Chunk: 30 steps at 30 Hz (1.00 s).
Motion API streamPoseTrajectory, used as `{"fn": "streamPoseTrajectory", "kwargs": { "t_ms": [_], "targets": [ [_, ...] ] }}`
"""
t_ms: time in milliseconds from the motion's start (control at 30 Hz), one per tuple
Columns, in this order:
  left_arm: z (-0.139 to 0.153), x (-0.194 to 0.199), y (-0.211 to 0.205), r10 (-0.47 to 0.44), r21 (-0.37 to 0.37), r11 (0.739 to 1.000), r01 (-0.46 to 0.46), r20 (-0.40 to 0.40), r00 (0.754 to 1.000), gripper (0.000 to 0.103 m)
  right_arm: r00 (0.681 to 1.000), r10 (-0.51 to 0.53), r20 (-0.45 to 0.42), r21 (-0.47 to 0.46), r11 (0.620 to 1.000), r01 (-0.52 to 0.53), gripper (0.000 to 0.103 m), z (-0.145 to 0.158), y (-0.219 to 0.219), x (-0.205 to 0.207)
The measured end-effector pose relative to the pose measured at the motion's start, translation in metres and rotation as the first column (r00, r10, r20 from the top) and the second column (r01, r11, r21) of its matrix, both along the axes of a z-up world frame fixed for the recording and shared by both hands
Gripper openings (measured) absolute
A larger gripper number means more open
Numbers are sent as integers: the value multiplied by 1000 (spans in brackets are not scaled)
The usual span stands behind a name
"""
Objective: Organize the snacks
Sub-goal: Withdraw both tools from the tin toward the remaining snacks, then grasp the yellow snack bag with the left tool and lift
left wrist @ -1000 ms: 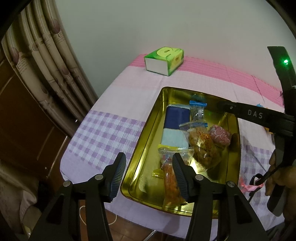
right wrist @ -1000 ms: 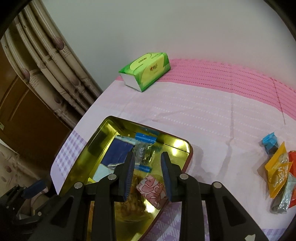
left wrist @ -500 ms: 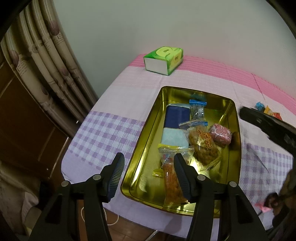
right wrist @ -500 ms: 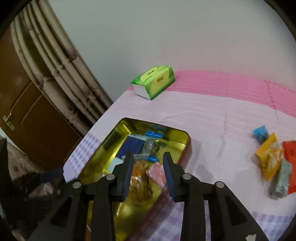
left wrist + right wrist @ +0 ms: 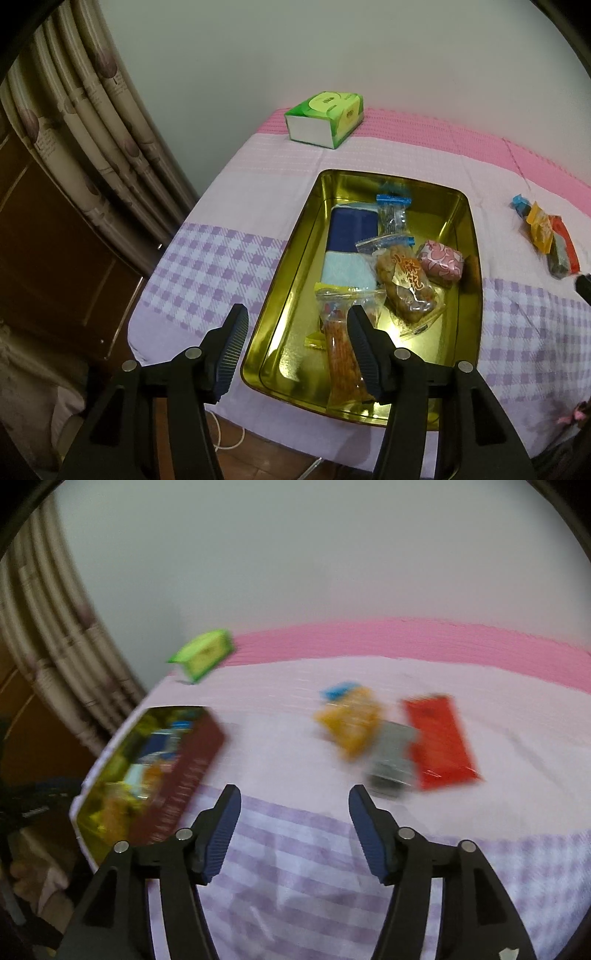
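Note:
A gold tin tray [image 5: 291, 266] holds several snacks, among them a navy packet [image 5: 352, 230], a pink patterned one [image 5: 441, 260] and a long orange one [image 5: 341, 354]. My left gripper [image 5: 295, 332] stands open over the tray's near left rim, its pads pressing on nothing. In the blurred right wrist view my right gripper [image 5: 294, 812] hangs over the checked cloth, its jaws opening and empty. Just beyond it lie a blue [image 5: 338, 691], a yellow [image 5: 349, 720], a grey [image 5: 391, 760] and a red snack [image 5: 437, 742]. The tray [image 5: 184, 760] is to its left.
A green tissue box [image 5: 325, 118] stands at the back of the table near the wall. Curtains [image 5: 92, 122] and a brown wooden cabinet [image 5: 48, 266] flank the table's left edge. The loose snacks [image 5: 546, 236] lie right of the tray.
My right gripper has swung right, from over the tray to the cloth in front of the loose snacks, and its jaws have spread apart. The left gripper has stayed put.

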State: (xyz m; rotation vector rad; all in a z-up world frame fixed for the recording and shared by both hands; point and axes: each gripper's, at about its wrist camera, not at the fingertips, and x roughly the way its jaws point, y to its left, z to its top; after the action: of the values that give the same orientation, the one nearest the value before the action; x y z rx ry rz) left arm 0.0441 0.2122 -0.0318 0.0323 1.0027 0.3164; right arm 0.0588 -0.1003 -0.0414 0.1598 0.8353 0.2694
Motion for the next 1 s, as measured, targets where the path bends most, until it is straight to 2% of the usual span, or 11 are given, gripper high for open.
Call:
{"fn": "streamPoseTrajectory", "kwargs": {
  "t_ms": [67,200,300,467,533,600,667,767,833,900,1000],
  "targets": [
    [-1,0,-1,-1,11,1000,1,-2,1000,57,998,-67,-11,-20,998,67,66,-7,-30,-3],
    [-1,-1,-6,-8,37,999,8,1,1000,57,983,-180,-23,-45,983,179,69,-18,-79,-9],
    [1,-3,-11,-28,56,998,27,16,999,57,972,-233,-19,-89,969,230,69,-22,-102,-13],
    [10,-9,-26,-94,79,993,90,55,994,57,956,-292,-16,-111,951,289,69,-27,-136,-20],
    [16,-11,-36,-138,66,989,134,62,989,57,954,-300,-13,-128,947,296,69,-29,-145,-22],
    [18,-8,-46,-187,3,982,187,40,982,57,956,-294,-9,-140,947,290,69,-30,-150,-23],
    [20,-1,-58,-228,-82,970,228,14,974,57,957,-290,-8,-141,948,286,69,-31,-150,-23],
    [23,20,-87,-314,-203,930,305,-12,949,57,956,-292,-19,-99,952,289,73,-38,-157,-24],
    [24,32,-110,-368,-248,902,353,-15,930,57,956,-293,-27,-64,955,291,73,-40,-162,-25],
    [25,48,-137,-438,-270,866,421,-6,899,57,957,-291,-18,-34,956,290,74,-39,-165,-28],
    [19,76,-166,-486,-300,836,460,-13,874,57,962,-273,-17,-18,962,273,75,-39,-165,-28]
  ]
}}
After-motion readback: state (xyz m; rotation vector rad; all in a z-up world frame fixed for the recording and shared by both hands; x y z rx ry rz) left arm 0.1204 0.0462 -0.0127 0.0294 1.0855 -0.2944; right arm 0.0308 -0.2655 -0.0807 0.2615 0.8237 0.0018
